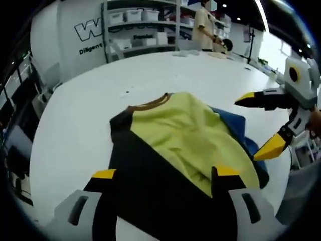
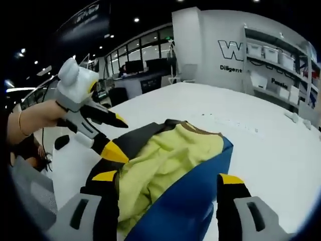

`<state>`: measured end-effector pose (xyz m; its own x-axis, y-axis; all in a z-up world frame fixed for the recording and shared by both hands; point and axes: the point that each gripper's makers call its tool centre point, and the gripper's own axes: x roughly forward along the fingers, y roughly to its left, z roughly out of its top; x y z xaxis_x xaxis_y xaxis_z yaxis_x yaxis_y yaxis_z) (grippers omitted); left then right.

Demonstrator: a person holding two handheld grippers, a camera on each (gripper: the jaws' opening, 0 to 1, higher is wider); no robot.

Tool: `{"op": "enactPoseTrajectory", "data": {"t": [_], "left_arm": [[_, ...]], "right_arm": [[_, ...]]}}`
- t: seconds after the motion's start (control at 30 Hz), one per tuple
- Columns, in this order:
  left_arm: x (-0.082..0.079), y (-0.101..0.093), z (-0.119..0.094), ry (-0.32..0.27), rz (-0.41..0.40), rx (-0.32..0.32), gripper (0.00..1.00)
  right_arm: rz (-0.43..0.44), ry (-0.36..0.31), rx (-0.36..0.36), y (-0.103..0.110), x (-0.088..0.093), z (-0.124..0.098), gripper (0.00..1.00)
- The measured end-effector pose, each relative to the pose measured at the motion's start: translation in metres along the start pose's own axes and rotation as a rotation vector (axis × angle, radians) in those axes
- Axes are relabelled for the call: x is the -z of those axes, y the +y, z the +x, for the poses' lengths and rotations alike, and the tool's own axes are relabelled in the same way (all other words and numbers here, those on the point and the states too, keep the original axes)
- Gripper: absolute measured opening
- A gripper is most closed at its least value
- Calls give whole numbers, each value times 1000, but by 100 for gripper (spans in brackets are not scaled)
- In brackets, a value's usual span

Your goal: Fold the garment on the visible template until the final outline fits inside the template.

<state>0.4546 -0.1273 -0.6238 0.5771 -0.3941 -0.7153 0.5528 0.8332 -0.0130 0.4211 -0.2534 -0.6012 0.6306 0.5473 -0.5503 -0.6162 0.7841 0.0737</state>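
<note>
We see the white table (image 1: 75, 115) carrying the garment (image 1: 185, 135), yellow, black and blue, at its middle. Above the garment, our left gripper (image 1: 165, 175) and right gripper (image 2: 168, 178) both hold their jaws apart, gripping nothing.

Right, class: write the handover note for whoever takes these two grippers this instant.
Left gripper: open, empty, jaws low over the garment.
Right gripper: open, empty, jaws astride the garment's blue part.
Garment: yellow, black and blue top, lying bunched on the white table, collar toward the shelves.
Done: nothing clearly folded; I cannot make out a template.
Left: grip, fold to the outline.
</note>
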Motion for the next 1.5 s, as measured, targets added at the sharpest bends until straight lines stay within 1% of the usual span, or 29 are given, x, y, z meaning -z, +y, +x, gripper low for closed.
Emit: {"op": "enactPoseTrajectory", "data": {"t": [0.17,0.23,0.3,0.4,0.5,0.53,0.6,0.63,0.67,0.77,0.87,0.97,1.03,1.1,1.13,1.17,1.27,1.37,1.5], "left_arm": [[10,-14,-3,10,-9,20,61],[14,-17,-4,2,-23,13,56],[20,-21,-3,1,-47,22,54],[27,-25,-2,10,-68,30,51],[31,-28,0,1,-93,34,46],[32,-29,2,-12,-118,38,44],[37,-30,4,1,-152,47,39],[39,-30,4,4,-154,47,36],[42,-30,5,10,-160,44,34],[45,-29,5,11,-170,43,30],[45,-30,3,-4,-200,67,25],[49,-28,3,-7,-232,82,16],[50,-28,3,-13,-237,87,14],[52,-28,4,-11,-249,90,12],[53,-28,4,-9,-251,90,9],[53,-28,3,-12,-246,92,6],[52,-28,1,-25,-235,98,3],[51,-28,-1,-37,-222,99,2],[49,-25,-8,-46,-212,100,2]], "right_arm": [[5,28,3,6,17,-3,71],[-3,50,15,7,26,-4,69],[6,67,12,10,33,-5,66],[3,78,14,12,39,-6,62],[-2,92,34,13,46,-7,56],[-2,99,42,12,48,-7,54],[0,120,48,12,53,-7,46],[5,130,57,11,55,-7,43],[8,152,66,11,60,-7,36],[23,155,64,11,63,-7,22],[31,170,82,9,66,-9,14],[33,171,84,9,67,-9,5],[29,170,85,9,67,-9,1],[29,172,86,9,68,-10,0],[29,165,85,9,67,-10,0],[29,162,83,9,67,-10,0],[9,165,90,8,66,-12,0],[4,160,96,5,64,-14,0],[-2,138,128,-4,59,-20,0]]}}
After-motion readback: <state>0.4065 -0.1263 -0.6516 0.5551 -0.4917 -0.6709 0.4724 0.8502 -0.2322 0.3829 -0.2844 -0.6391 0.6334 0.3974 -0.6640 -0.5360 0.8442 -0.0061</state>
